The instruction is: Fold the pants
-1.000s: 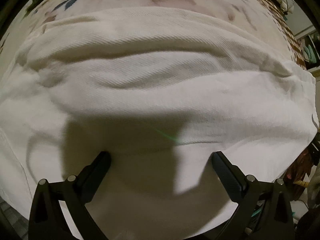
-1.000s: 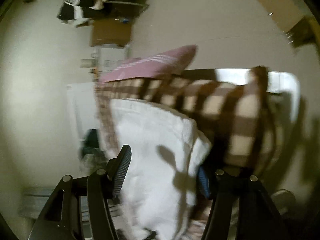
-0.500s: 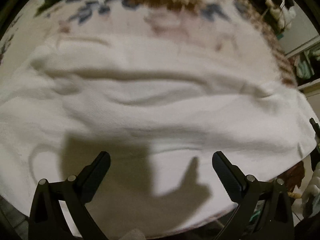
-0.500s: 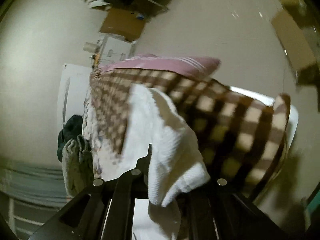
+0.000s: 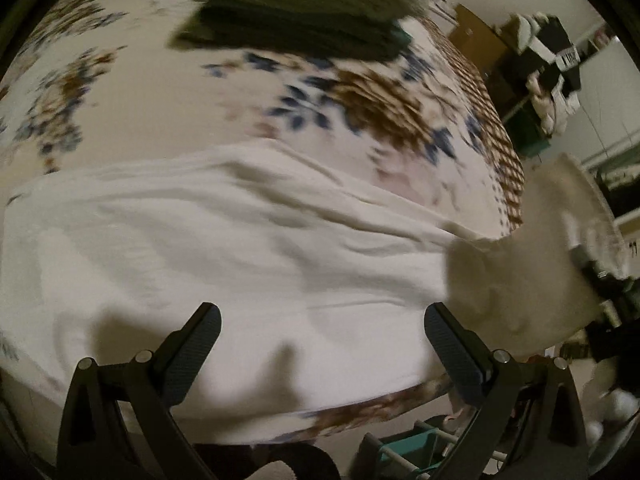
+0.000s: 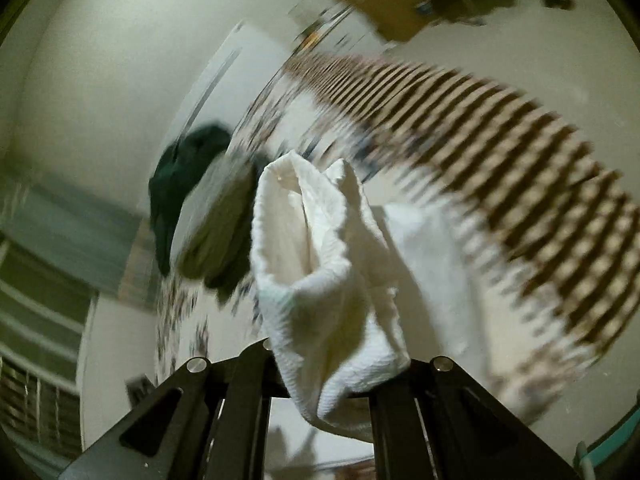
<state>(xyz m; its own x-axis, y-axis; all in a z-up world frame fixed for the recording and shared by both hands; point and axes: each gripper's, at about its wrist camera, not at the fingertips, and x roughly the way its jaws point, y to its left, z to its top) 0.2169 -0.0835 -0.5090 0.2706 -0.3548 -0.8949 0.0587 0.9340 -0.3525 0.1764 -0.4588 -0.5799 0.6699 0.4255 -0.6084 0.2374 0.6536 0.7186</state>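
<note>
Now right tongs (image 6: 320, 360) clamped on white pants (image 5: 248, 248), left tongs (image 5: 322, 344) apart above them.

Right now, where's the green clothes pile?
Left wrist view: the green clothes pile sits at the far top of the floral bedspread, beyond the white pants.

1. The pants (image 5: 240, 248) are plain white, with a fine ribbed weave visible in the right wrist view (image 6: 320, 280).
2. The bedspread (image 5: 140, 100) is cream, with a floral pattern of dark blue leaves and brown flowers.
3. The blanket (image 6: 520, 168) at the edge of the bed has a brown and cream check pattern.
4. The folded clothes (image 5: 304, 20) at the far side of the bed are dark green and olive grey.
5. The left gripper (image 5: 320, 340) and the right gripper (image 6: 340, 376) are both black.
6. The wall (image 6: 100, 60) is off-white.
</note>
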